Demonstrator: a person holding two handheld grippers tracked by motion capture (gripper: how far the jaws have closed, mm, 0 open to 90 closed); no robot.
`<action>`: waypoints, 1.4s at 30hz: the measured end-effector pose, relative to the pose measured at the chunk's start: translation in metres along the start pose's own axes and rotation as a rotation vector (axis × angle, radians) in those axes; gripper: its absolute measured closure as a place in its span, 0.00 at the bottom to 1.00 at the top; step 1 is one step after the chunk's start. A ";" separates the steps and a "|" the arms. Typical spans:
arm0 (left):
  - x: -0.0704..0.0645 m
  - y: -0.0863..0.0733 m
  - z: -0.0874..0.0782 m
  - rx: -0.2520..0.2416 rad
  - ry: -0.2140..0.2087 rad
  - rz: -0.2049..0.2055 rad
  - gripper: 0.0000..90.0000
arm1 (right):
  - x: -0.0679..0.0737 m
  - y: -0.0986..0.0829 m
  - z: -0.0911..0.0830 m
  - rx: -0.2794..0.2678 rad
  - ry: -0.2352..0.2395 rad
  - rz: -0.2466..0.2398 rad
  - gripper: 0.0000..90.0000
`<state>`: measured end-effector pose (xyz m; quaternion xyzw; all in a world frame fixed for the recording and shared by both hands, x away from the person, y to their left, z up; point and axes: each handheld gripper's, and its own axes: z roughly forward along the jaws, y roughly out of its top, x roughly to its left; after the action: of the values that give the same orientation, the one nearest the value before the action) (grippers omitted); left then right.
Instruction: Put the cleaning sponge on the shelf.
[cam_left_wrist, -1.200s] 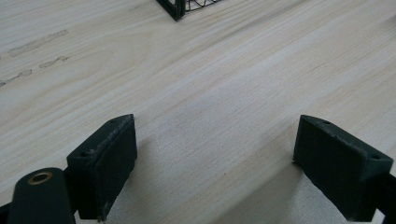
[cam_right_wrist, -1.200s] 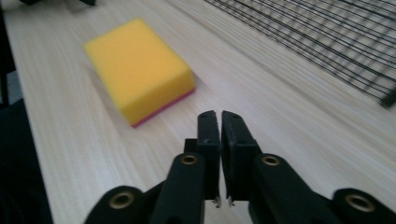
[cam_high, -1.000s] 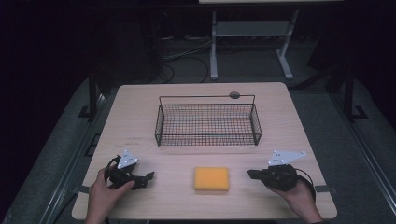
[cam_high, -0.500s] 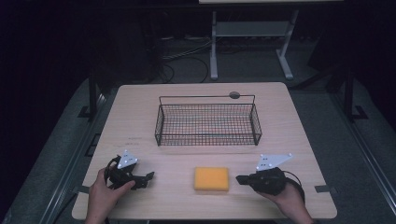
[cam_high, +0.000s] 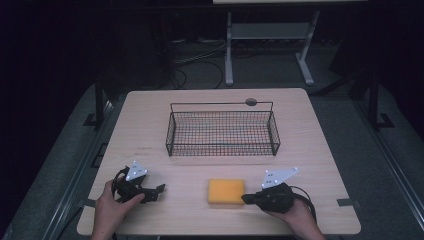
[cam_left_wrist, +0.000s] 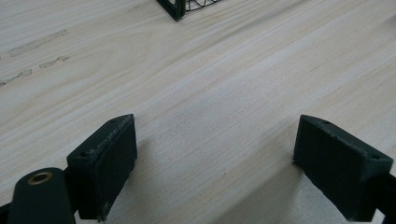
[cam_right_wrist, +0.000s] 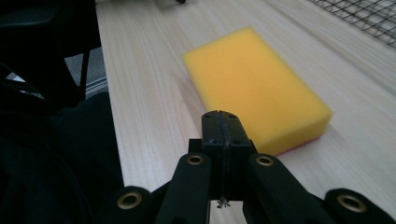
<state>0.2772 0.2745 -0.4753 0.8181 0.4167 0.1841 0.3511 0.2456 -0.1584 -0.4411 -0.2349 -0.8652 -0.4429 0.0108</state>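
Note:
A yellow sponge (cam_high: 226, 191) lies flat on the wooden table (cam_high: 150, 125) near its front edge; the right gripper view shows the sponge (cam_right_wrist: 254, 86) with a thin pink underside. My right gripper (cam_high: 247, 198) is shut and empty, its tip just off the sponge's right end. In its own view the right gripper (cam_right_wrist: 221, 122) has its jaws pressed together in front of the sponge's near corner. My left gripper (cam_high: 159, 190) rests at the front left, open, with bare table between its pads (cam_left_wrist: 109, 158).
A black wire basket (cam_high: 222, 131) stands at the middle of the table, behind the sponge, and its corner (cam_left_wrist: 177, 7) shows in the left gripper view. A small dark disc (cam_high: 251, 102) lies behind the basket. Beyond the table stand a frame and cables.
My right gripper has slid left along the front of the table, from the right edge up to the sponge's right end. The left gripper has stayed put.

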 end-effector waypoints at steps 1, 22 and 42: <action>0.000 0.000 0.000 0.000 0.000 0.000 0.14 | 0.001 0.000 0.002 0.007 0.006 -0.003 0.99; 0.000 0.000 0.000 0.001 0.000 0.000 0.14 | -0.007 -0.003 0.025 0.082 -0.001 -0.014 0.99; 0.000 0.000 0.000 0.000 0.000 0.000 0.14 | -0.030 0.003 0.024 0.066 -0.069 0.008 0.99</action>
<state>0.2772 0.2745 -0.4753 0.8180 0.4168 0.1840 0.3512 0.2778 -0.1497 -0.4602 -0.2533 -0.8781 -0.4059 -0.0097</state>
